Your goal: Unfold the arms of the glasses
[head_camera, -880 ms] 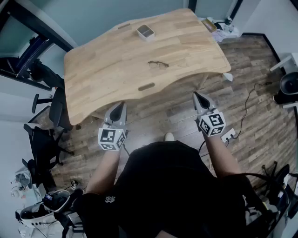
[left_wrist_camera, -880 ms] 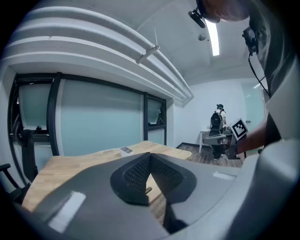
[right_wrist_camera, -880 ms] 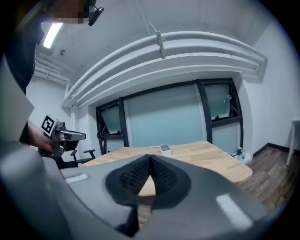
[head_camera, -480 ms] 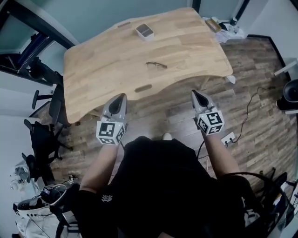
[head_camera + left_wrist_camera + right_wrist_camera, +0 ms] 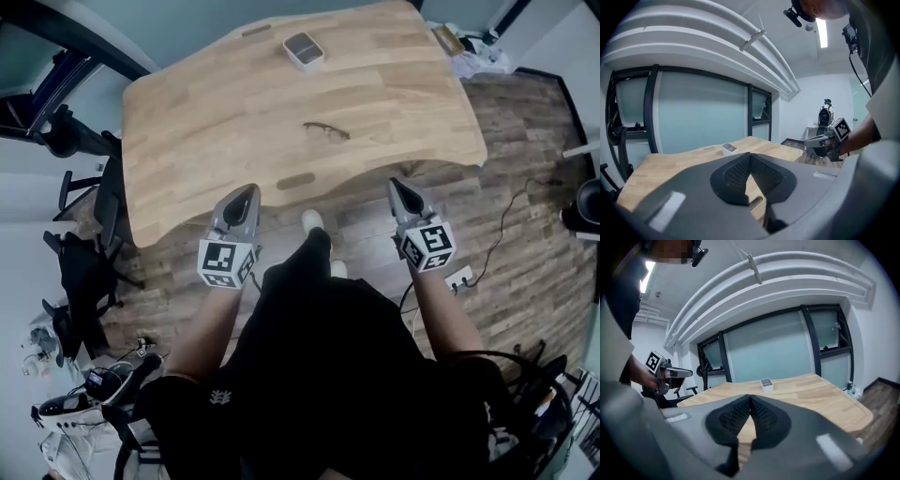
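The approach stage is being carried out, and the glasses [image 5: 326,131] are not yet being touched. For a clean step, both tools are best brought slowly over the near edge of the worktop [image 5: 206,131], one steadying the frame front while the other is being opened just enough to catch a folded arm near its hinge. The left hand-held gripper [image 5: 247,190] and the right hand-held gripper [image 5: 397,186] are each being held with jaws pressed together on nothing. The glasses are lying near the worktop's middle, well ahead of both tips and roughly between them.
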`<state>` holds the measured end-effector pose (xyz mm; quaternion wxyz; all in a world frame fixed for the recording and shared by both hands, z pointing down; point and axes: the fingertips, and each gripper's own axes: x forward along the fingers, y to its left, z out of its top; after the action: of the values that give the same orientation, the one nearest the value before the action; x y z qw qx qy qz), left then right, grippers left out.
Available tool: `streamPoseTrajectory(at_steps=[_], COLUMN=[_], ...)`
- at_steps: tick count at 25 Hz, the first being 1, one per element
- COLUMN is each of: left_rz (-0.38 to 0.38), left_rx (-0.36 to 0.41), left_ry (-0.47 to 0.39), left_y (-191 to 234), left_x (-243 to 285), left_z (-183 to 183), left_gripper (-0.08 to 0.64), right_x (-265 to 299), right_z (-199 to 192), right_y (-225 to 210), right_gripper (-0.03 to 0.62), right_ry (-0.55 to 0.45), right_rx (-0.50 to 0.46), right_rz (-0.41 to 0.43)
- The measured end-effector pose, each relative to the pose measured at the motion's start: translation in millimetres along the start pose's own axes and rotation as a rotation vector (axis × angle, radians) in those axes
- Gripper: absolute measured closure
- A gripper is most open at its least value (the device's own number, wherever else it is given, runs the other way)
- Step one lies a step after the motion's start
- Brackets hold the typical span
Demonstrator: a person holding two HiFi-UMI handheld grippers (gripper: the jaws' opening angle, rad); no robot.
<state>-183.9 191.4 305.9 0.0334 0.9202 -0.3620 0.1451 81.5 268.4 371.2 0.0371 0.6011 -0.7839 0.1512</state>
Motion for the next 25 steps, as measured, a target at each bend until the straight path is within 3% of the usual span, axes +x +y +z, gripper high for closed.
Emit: streamPoseTrajectory(at_steps=[10, 16, 21, 25], left_rz=[-0.071, -0.122, -0.082, 0.035], left_rx=[-0.037, -0.054, -0.094, -0.125], left_ry=[-0.017, 0.015, 0.062, 0.065], left_y=[77.3, 84.5, 90.0, 105.9], left_x=[122.1, 171.3, 195.5, 216.3], left_z=[15.6, 9.4, -8.6, -18.1], left_gripper=[0.555, 0.555, 0.555, 0.555], right_x=[119.9, 181.7, 227.7, 266.7], right_z=[23.6, 30.0, 17.8, -5.7], right_y=[-21.7, -23.2, -24.9, -34.0], right_gripper=[0.591, 0.592, 0.592, 0.592], right_ry=[0.117, 0.197, 0.270, 0.333], right_rx=[-0.057, -0.127, -0.189, -0.227], right_rz=[0.032, 0.118, 0.253, 0.361])
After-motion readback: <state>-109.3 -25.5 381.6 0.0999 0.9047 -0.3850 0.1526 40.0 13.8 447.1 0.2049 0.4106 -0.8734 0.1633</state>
